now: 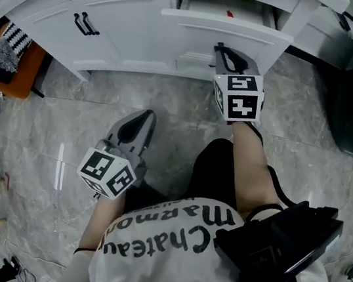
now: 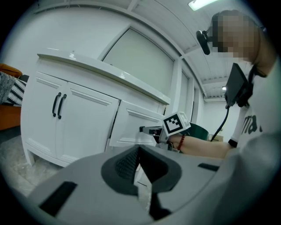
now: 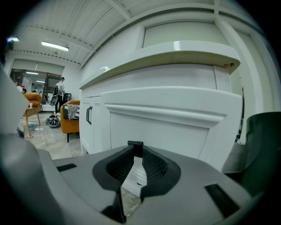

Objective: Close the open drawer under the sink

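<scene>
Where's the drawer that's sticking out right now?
The open drawer is top centre in the head view, pulled out of the white cabinet, right of the doors with black handles; the right gripper is shut on its black handle.

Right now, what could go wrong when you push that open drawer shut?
1. The right gripper pinches the small black handle only with its jaw tips, so it might slip off mid-push.
2. A red thing lies inside the drawer. If it sticks up, it could jam the drawer.
3. A hard shove might slam the drawer against the white cabinet.
</scene>
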`<state>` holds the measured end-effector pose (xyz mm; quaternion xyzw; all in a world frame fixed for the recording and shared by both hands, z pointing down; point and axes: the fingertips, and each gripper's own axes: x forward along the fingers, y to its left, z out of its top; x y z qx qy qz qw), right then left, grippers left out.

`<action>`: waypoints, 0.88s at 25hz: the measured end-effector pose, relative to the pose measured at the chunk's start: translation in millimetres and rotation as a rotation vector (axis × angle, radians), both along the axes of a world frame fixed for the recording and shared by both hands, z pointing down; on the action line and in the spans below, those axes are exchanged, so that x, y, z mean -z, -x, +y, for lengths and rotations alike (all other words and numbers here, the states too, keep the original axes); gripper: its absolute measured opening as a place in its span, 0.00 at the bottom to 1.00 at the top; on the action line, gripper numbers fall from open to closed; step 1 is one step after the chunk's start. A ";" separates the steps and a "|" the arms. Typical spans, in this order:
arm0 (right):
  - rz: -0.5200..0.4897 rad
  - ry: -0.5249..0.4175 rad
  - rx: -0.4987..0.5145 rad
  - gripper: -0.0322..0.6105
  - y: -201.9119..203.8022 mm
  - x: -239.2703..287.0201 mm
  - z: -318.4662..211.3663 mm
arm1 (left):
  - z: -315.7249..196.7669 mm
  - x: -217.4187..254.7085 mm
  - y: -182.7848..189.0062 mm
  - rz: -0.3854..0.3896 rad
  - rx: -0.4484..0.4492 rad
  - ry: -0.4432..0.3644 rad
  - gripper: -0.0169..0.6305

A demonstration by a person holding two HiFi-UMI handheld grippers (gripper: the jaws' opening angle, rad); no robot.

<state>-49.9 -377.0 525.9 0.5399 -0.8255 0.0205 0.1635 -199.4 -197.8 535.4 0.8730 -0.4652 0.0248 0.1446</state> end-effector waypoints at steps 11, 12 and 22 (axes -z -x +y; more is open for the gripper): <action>0.097 -0.007 -0.018 0.15 4.1 1.3 -6.2 | 5.2 4.6 12.1 0.000 0.036 -0.005 0.04; 0.095 -0.004 -0.019 0.15 4.0 1.5 -7.4 | 5.4 4.4 12.8 0.000 0.038 -0.006 0.04; 0.081 0.004 -0.027 0.15 2.8 2.3 -21.9 | 5.8 10.3 16.7 0.001 0.053 -0.009 0.04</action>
